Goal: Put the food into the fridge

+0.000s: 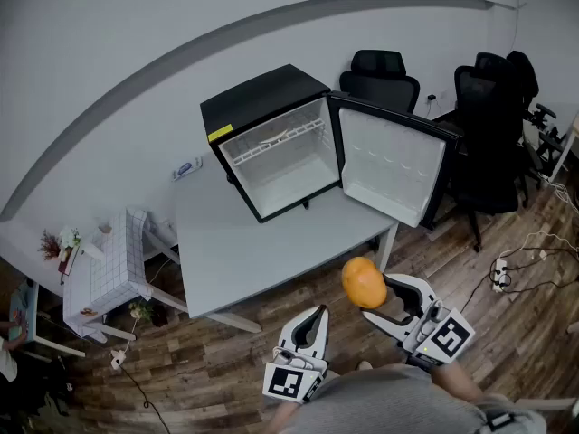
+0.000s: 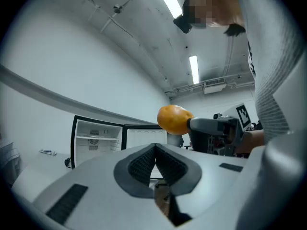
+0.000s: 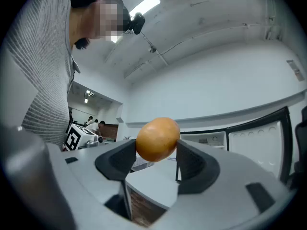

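An orange fruit (image 1: 363,282) sits between the pads of my right gripper (image 1: 374,289), which is shut on it and held in the air in front of the table's near edge. The same orange fruit (image 3: 158,139) fills the gap between the jaws in the right gripper view, and the orange fruit (image 2: 173,119) shows at the right in the left gripper view. My left gripper (image 1: 316,319) hangs beside it, lower left, shut with nothing in it. The black mini fridge (image 1: 276,143) stands on the white table (image 1: 262,242) with its door (image 1: 391,165) swung open to the right; its inside looks bare.
Black office chairs (image 1: 488,134) stand behind and right of the fridge door. A small white tiled table (image 1: 109,269) sits at the left. Cables and a power strip (image 1: 500,274) lie on the wood floor at the right. A person's grey-sleeved arm shows in both gripper views.
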Demonstrator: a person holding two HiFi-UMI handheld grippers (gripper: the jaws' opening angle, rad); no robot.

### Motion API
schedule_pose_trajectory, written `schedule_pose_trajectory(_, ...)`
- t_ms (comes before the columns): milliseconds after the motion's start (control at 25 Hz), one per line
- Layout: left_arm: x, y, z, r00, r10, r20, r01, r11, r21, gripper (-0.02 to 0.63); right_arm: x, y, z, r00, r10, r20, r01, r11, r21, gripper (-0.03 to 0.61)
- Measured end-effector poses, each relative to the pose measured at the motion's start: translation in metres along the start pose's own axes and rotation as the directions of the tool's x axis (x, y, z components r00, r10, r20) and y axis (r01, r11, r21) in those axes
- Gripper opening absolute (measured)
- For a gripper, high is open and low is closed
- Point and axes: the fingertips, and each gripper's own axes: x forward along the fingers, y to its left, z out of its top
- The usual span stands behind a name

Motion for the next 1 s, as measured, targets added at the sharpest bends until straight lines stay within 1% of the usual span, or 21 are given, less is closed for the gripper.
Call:
schedule_pose_trajectory(80,0.001,-0.001,-0.001,1.0,-0.003,0.0,0.003,1.0,-0.002,0.011,-0.008,-0.002,-0.016,0.999,-0.003,-0.049,0.003,1.0,-0.001,0.27)
schedule_pose_trajectory(160,0.003,-0.002,-0.002,1.0,-0.004,-0.001,0.004,1.0,-0.003,0.011,-0.012,-0.004,-0.023,0.997,-0.006,-0.071,0.006,1.0,-0.003,0.269)
schedule_pose_trajectory(560,0.005,-0.005,0.0,1.0,-0.015,0.004,0.015,1.0,0.004,0.011,-0.014,-0.007,-0.02,0.997,-0.016,-0.072,0.015,1.0,-0.013,0.269)
schedule_pose_trajectory(920,0.001,-0.005,-0.001,1.0,-0.004,0.006,0.004,1.0,0.004,0.011,-0.013,-0.006,-0.02,0.998,-0.014,-0.066,0.013,1.0,-0.009,0.27)
schedule_pose_trajectory(1000,0.001,-0.005,-0.001,1.0,-0.002,0.006,0.002,1.0,0.003,0.011,-0.012,-0.008,-0.019,0.997,-0.019,-0.069,0.017,1.0,-0.022,0.27)
